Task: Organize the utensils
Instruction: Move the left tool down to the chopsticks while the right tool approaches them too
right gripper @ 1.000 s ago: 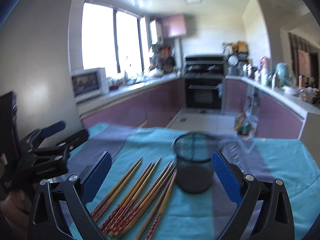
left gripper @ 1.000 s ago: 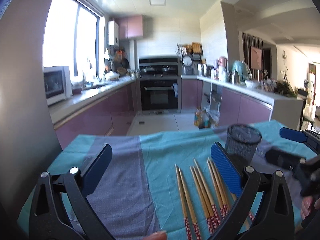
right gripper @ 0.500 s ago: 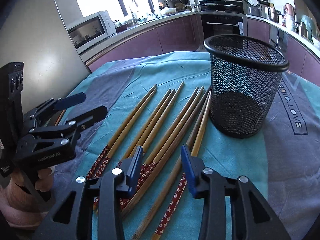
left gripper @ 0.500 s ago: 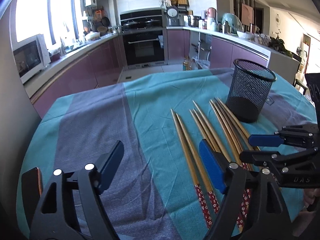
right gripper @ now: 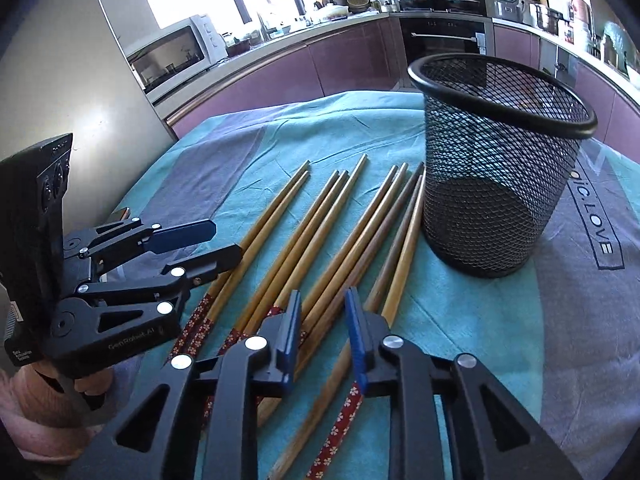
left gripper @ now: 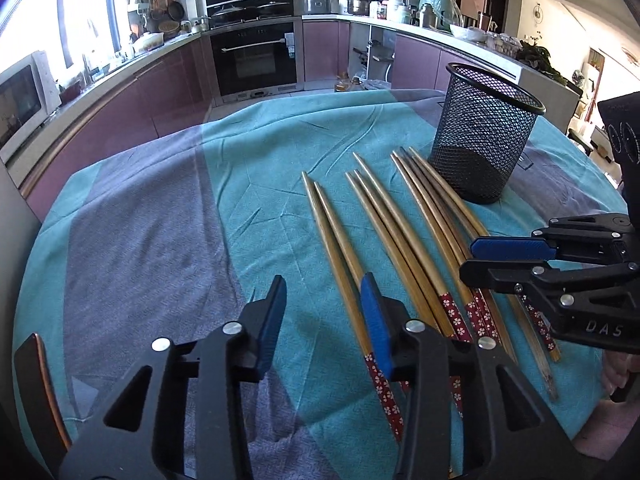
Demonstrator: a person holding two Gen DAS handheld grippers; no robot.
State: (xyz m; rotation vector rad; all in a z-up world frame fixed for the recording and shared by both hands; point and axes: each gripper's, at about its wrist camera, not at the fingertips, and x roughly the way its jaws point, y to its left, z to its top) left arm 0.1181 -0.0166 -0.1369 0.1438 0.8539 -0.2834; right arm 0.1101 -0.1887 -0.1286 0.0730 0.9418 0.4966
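The left gripper and right gripper are both closing over the chopsticks, which are lying side by side on the teal tablecloth, tips toward the mesh cup. No pad is pressing yet; nothing is being held. The sticks are judged light, stiff and smooth, likely to roll; the patterned red ends are offering the best hold. The cup is standing upright and empty.
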